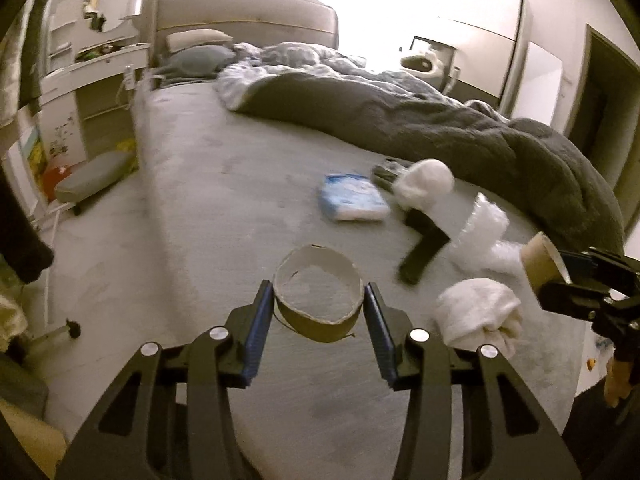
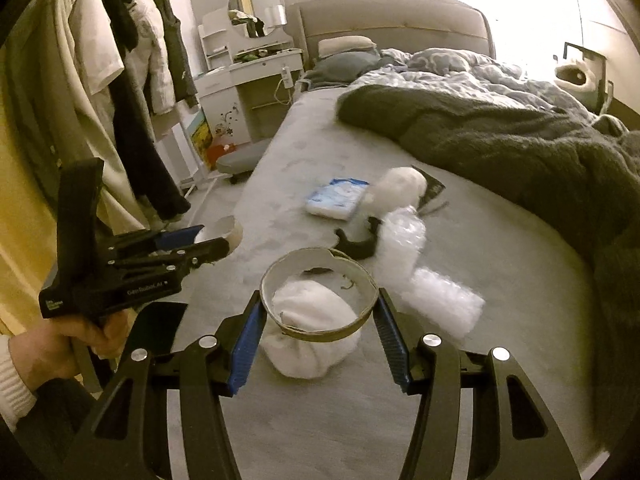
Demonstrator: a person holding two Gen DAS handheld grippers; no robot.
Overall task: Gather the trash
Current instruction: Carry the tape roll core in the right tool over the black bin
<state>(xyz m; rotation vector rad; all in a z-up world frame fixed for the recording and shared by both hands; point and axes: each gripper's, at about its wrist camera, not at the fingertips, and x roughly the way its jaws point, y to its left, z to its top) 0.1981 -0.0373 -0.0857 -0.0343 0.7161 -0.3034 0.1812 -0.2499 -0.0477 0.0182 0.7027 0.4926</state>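
We hold one cardboard tape ring in each claw, both lifted above the bed. Left claw is clamped on its ring, blue pads pressing the ring's two sides. Right claw grips a second ring the same way; in the left view that ring shows at the right edge, partly cut off by the claw.

Rest of the trash lies on the grey sheet near the foot of the bed: white wad right under the right ring, bubble wrap beside it, another white wad farther back, blue-white pack next to that. A dark item lies half hidden under the wrap; can't tell what it is.

Open sheet left of the pack up to the bed's left edge. Dark blanket bounds the right side. Clothes rack stands close on the left, past the bed edge. Window glare washes out the far wall
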